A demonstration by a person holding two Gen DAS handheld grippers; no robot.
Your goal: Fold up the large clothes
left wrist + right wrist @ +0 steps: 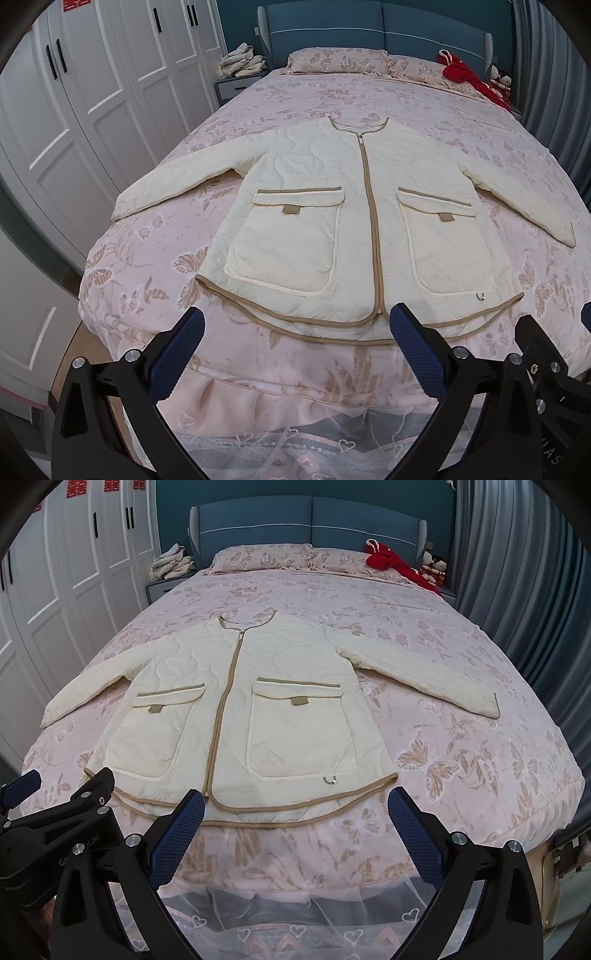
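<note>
The bed is covered by a pink quilt with a tan butterfly and leaf print. A cream quilted jacket lies flat on it, front up, zipped, both sleeves spread outward, hem near the foot edge. Two matching pillows lie at the blue headboard, a red garment on the right one.

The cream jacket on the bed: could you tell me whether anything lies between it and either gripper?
Nothing visible does. The cream jacket lies flat on the bedspread, hem nearest both open grippers, left gripper and right gripper. The red garment lies far off by the pillows.
</note>
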